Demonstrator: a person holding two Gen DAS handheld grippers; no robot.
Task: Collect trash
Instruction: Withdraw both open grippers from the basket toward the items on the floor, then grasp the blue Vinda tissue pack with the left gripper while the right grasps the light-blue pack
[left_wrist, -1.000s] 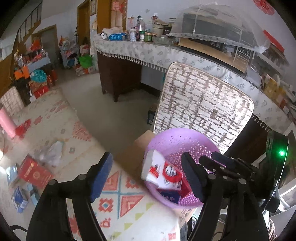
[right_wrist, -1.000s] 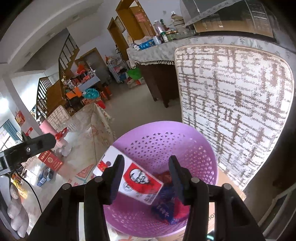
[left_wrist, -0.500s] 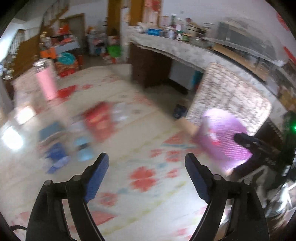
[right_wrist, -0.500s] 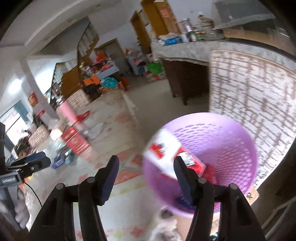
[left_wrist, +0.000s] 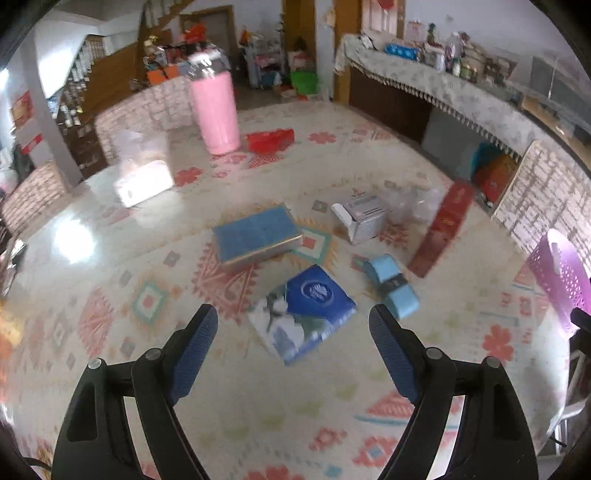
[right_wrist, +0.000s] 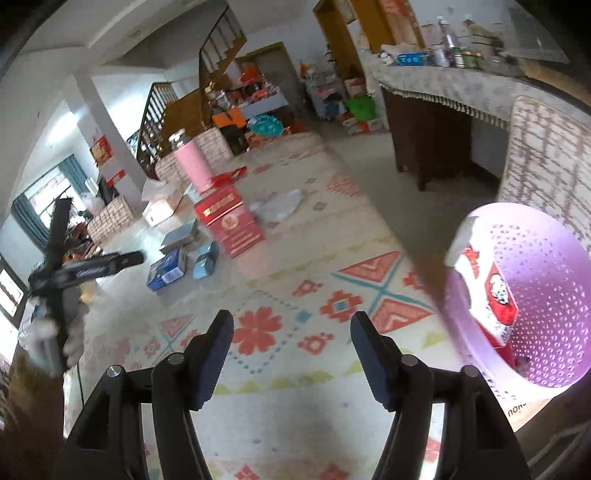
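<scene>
Left gripper (left_wrist: 291, 326): fingers wide, empty, above blue packet (left_wrist: 304, 310) | right gripper (right_wrist: 291, 334): fingers just opening, empty | purple basket (right_wrist: 532, 295): held red-white carton (right_wrist: 487, 288)

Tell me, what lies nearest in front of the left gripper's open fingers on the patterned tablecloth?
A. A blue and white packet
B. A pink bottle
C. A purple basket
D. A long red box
A: in the left wrist view the blue and white packet lies flat on the cloth just ahead of the left gripper, whose jaws stand open with nothing between them.
</scene>
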